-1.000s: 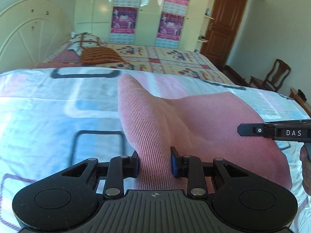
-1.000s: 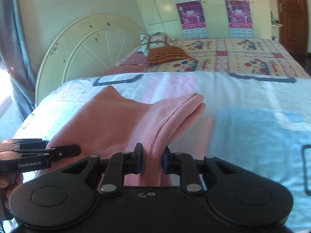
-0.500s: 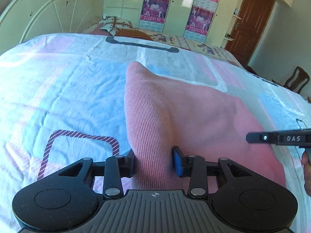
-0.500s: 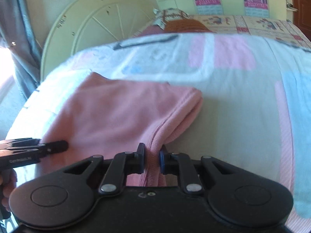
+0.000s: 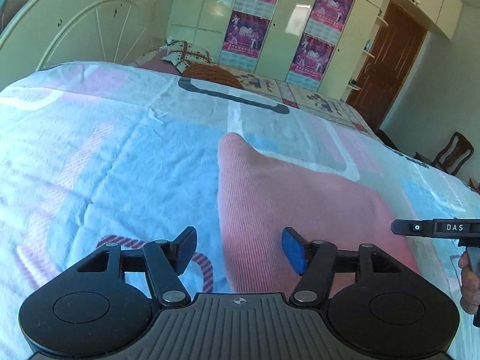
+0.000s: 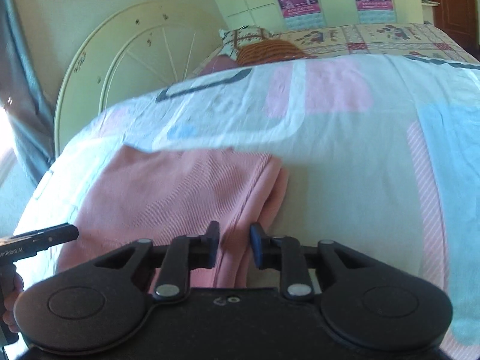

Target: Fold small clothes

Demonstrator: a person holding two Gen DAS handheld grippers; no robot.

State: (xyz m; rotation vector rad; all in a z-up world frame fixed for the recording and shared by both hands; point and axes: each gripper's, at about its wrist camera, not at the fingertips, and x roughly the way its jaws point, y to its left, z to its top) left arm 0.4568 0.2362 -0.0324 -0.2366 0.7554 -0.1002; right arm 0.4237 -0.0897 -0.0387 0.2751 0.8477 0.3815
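The pink ribbed knit garment (image 5: 300,204) lies folded flat on the pastel patchwork bedsheet (image 5: 105,156). The left gripper (image 5: 240,250) is wide open, its fingers standing on both sides of the garment's left edge without pressing it. The right gripper (image 6: 232,246) is also open, with a gap around the doubled right edge of the garment (image 6: 180,192).

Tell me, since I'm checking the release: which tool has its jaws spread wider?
The left tool: its jaws stand far apart beside the pink garment; the right tool shows a narrower gap.
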